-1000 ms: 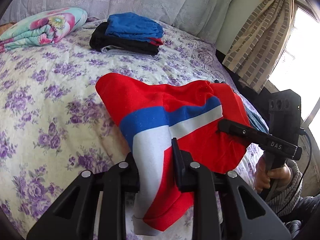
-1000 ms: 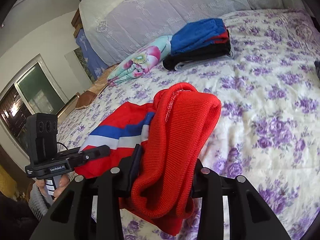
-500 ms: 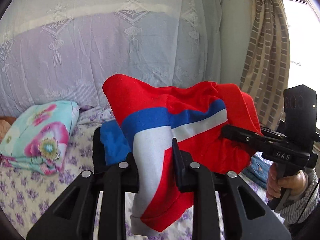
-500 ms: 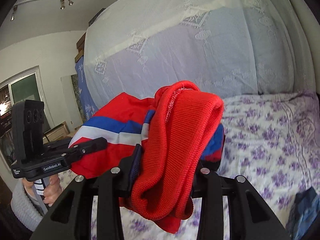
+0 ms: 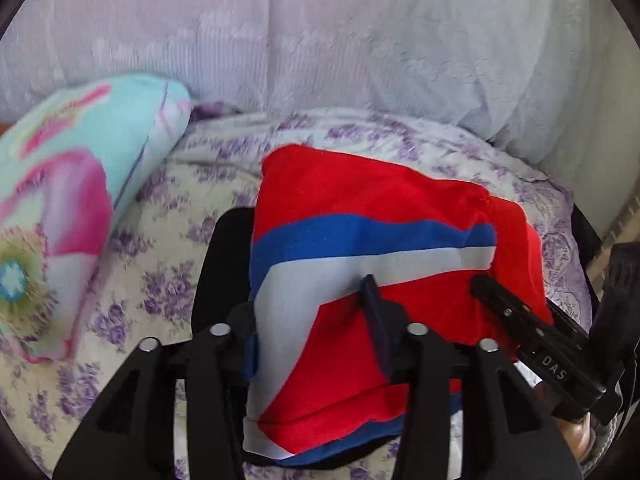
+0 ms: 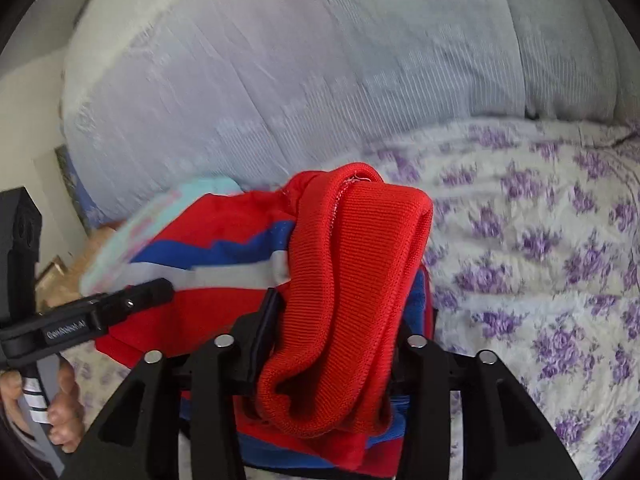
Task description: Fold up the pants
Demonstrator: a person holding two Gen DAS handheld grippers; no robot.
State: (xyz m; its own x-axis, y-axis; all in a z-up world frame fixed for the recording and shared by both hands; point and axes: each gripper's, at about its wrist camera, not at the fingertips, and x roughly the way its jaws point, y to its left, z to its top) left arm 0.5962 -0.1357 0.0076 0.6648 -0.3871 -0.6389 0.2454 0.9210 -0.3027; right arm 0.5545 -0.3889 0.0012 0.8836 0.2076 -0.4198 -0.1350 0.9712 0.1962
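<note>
Pants (image 5: 360,216), red with a blue and white stripe, already folded into a compact bundle and hanging between the two grippers over the far end of the bed (image 5: 168,216). Going big to small: the bed with its purple-flower bedspread fills the background, a pale fabric-covered headboard (image 5: 320,32) behind it, and a turquoise floral pillow (image 5: 72,184) off to the left. Under the bundle there's something dark plus a bit of blue peeking out, looks like a stack of other folded clothes (image 5: 218,264), though mostly hidden.

Left gripper (image 5: 316,320) is clamped on the striped edge, right gripper (image 6: 332,336) is pinched on the thick ribbed red cuff (image 6: 360,288). Both are on the near edge, so the bundle stretches away from them toward the headboard, long axis running side to side between the hands. It seems to sit right above that stack, so my guess is the next bit is just lowering straight down and letting go with both together. Neither hand is really nearer.
</note>
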